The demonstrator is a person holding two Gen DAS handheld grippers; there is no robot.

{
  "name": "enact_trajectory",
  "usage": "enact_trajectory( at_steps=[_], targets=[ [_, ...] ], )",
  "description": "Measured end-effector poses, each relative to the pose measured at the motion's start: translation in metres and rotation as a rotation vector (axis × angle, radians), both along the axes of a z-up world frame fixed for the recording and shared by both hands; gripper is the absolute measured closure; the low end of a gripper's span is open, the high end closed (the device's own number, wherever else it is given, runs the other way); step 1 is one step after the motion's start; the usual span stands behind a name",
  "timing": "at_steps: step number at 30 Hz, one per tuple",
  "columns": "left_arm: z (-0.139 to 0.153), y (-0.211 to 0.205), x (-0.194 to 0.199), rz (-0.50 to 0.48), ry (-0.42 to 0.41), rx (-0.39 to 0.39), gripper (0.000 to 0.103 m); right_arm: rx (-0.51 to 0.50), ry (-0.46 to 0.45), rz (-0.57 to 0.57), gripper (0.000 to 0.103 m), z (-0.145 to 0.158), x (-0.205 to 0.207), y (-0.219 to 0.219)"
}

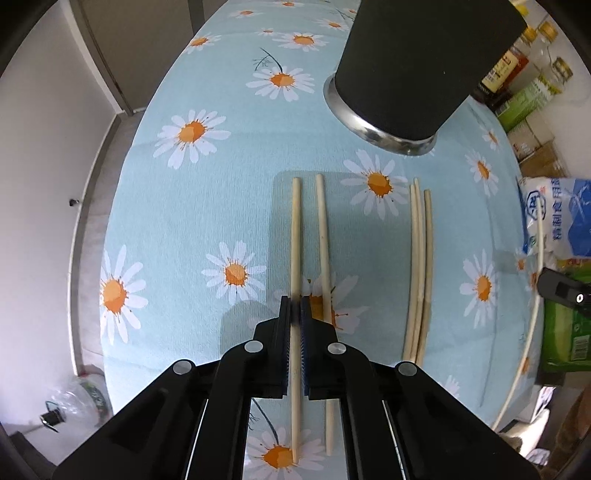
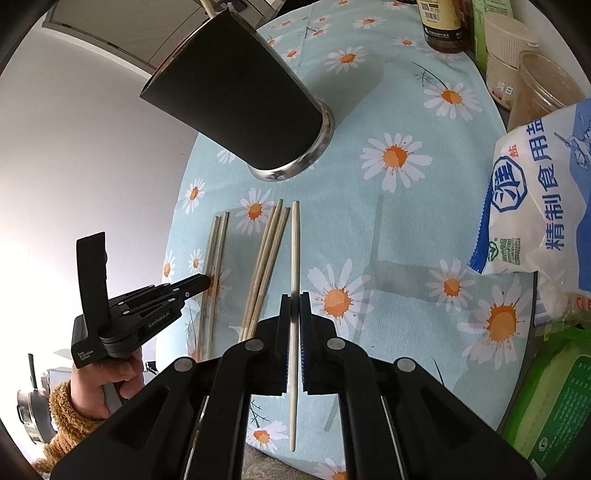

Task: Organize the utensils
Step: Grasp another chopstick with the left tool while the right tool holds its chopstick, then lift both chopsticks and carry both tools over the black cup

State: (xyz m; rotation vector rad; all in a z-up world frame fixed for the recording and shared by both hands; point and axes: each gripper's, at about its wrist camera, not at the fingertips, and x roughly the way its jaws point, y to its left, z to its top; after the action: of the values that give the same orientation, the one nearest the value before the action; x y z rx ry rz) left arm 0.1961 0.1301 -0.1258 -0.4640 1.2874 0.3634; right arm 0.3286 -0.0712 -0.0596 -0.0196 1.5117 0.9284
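Plainly, both grippers are clamped on chopsticks over the daisy cloth. The left gripper pinches a pale, round wooden chopstick that lies on the cloth, its long axis running straight away from the camera toward the cup. A second stick lies just beside it on the right, nearly parallel and apart from it. Farther right, a bundle of three sticks lies touching, pointing the same way.

The right gripper pinches one chopstick too, thin and pale, pointing away toward the cup, just right of the bundle; whether it touches the cloth I cannot tell. In this view the left gripper points down at the pair near the table's left edge, held by a hand in a fuzzy brown sleeve. The cup is black with a metal base; one stick end pokes from its mouth.
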Motion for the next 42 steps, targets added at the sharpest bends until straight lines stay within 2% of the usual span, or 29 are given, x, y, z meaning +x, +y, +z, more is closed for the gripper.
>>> enact_trajectory(
  at_steps=[6,9,15,19,28,33,42],
  targets=[
    [0.010,0.007,-0.015,0.021,-0.043,-0.004,0.099,0.019,-0.019,0.014,0.097,0.005,-0.003,0.003],
    [0.025,0.005,-0.017,0.019,-0.087,-0.005,0.099,0.034,-0.029,0.019,0.097,0.007,-0.003,0.006],
    [0.068,-0.003,-0.023,-0.010,-0.264,-0.041,0.099,0.091,-0.110,0.036,0.097,0.023,-0.003,0.010],
    [0.092,-0.014,-0.013,-0.031,-0.357,-0.041,0.099,0.138,-0.150,0.033,0.097,0.035,-0.001,0.012],
    [0.133,-0.018,-0.005,-0.067,-0.532,-0.008,0.099,0.251,-0.270,0.021,0.097,0.069,0.005,0.021],
    [0.151,-0.014,0.002,-0.088,-0.657,0.017,0.099,0.324,-0.348,-0.006,0.097,0.087,0.011,0.028],
    [0.181,-0.002,0.012,-0.097,-0.882,0.085,0.099,0.495,-0.481,-0.106,0.097,0.126,0.035,0.034]
  ],
)
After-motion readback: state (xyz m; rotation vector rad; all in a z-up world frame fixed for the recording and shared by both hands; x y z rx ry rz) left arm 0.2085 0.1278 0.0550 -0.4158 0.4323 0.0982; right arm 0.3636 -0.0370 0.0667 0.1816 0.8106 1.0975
